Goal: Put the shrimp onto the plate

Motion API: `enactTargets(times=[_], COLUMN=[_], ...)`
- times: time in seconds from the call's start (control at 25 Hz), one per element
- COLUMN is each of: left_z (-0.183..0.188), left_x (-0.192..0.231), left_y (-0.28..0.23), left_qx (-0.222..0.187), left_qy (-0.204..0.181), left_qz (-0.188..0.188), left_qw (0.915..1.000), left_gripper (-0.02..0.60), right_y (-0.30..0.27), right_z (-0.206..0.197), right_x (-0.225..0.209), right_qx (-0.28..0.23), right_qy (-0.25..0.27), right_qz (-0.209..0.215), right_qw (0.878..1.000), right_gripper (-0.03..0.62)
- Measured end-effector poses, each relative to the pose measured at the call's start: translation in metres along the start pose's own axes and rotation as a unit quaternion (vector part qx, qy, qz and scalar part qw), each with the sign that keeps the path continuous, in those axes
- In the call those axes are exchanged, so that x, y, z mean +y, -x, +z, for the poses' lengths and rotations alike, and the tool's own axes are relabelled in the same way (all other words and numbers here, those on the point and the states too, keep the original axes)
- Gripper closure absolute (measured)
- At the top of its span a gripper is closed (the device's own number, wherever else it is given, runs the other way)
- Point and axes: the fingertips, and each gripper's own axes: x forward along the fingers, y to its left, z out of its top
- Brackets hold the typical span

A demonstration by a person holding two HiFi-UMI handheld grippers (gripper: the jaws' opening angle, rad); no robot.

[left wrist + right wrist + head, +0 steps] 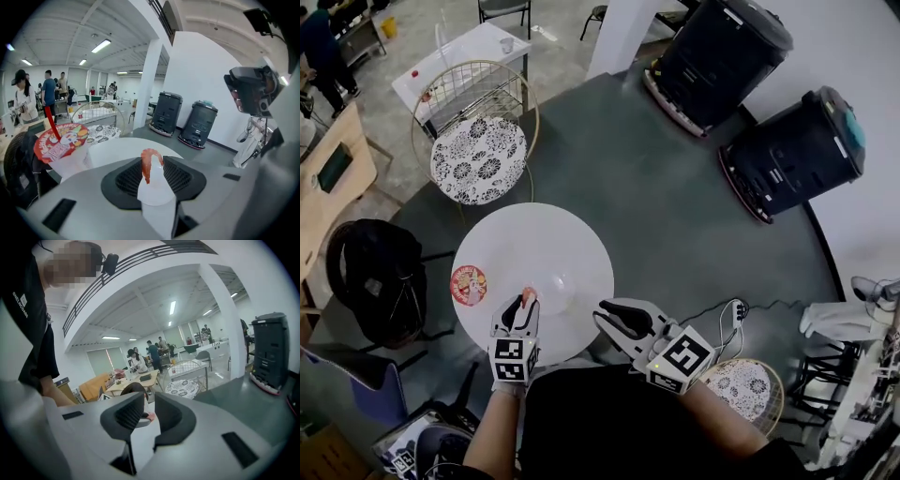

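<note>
Desk [675,216]: round, dark grey-green top. White plate [572,244] lies flat on it, under the left tool [525,305] tips; the right tool [605,317] tips sit at the plate's near-right rim. Two black units stand side by side on the desk, well beyond both tools, far right: one [717,56], the other [792,155]. White cable [733,314] lies just right of the right tool, near the desk edge.

Left gripper [521,306]: I see its tips on the shrimp [528,296], over the near part of the white plate [572,234].
Right gripper [611,319]: just off the plate's near-right rim, jaws apart, empty.
Red-topped cup [469,284]: at the plate's left edge.
</note>
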Motion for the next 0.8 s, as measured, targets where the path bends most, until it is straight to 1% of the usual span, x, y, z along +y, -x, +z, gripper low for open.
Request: enactTargets(times=[0.32,0.56,0.8], left_z=[-0.035,-0.059,-0.081], left_x=[0.005,0.007,0.012], left_y=[-0.037,-0.055,-0.070], left_qx=[0.058,0.097,0.138], left_qy=[-0.016,-0.022,-0.042], left_qz=[-0.020,-0.026,-0.020], left_qw=[0.9980,0.9948,0.9894], left_gripper=[0.442,0.442,0.442], right_y=[0.016,0.030,0.039], right_z=[-0.017,-0.029,-0.034], right_x=[-0.009,-0.013,-0.021], right_qx=[0.005,0.006,0.002], right_qy=[-0.024,-0.043,-0.061], right_qz=[-0.047,-0.077,-0.101], right_qw=[0.999,0.996,0.993], right_gripper=[0.516,0.516,0.516])
